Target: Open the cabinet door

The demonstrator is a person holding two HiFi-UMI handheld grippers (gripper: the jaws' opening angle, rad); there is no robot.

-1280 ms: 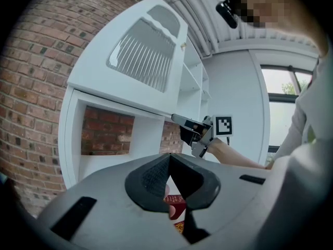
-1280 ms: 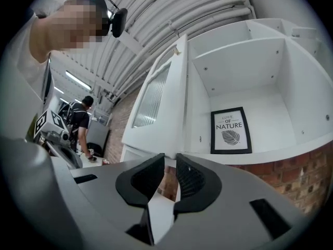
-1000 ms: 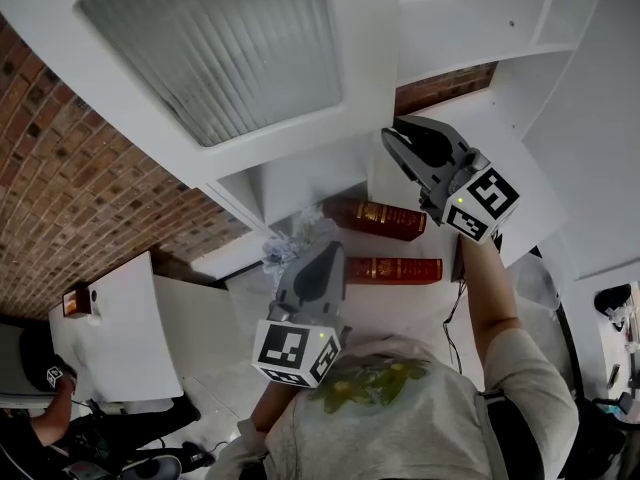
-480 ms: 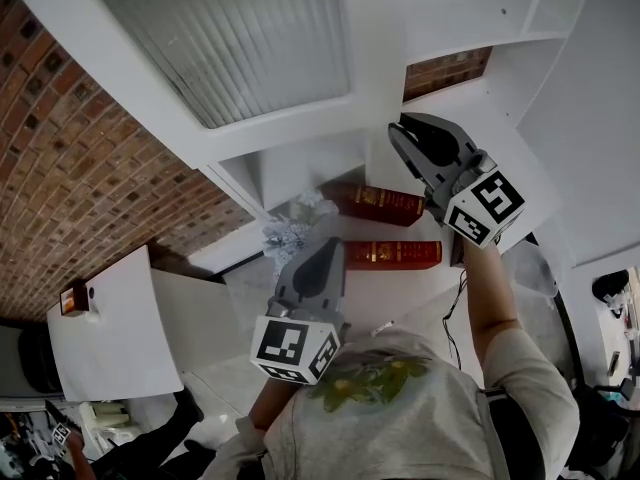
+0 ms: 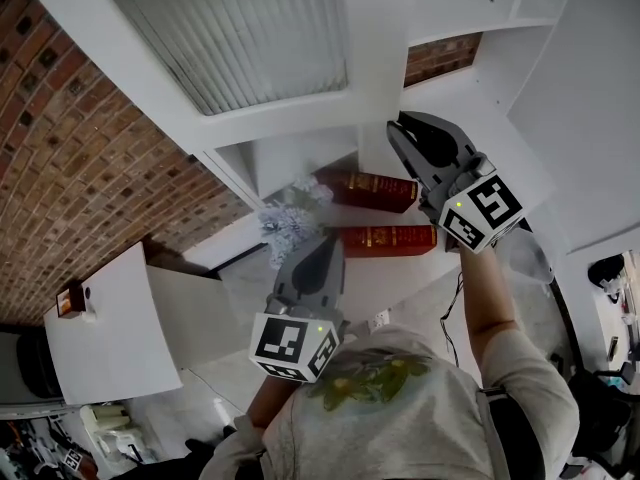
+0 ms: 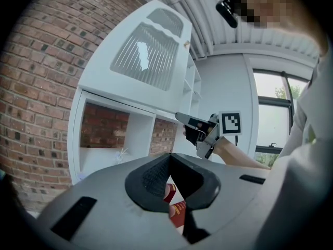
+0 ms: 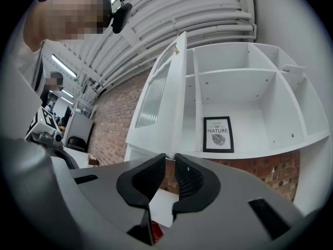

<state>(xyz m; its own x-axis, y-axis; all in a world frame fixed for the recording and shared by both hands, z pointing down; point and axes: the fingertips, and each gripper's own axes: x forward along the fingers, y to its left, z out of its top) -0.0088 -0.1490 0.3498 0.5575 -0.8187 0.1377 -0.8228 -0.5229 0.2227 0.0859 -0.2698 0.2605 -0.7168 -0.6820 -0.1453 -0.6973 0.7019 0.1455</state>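
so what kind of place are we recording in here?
Likely an office or lab with a staged home corner: a white shelf cabinet with a ribbed-glass door and framed print stands against a brick wall, and a white desk sits off to the side.

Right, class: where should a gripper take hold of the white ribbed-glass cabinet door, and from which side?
Probably the free vertical edge of the cabinet door, on the knob side. It stands ajar, showing a thin flat edge that the right gripper could straddle from the front; the knob looks tiny.
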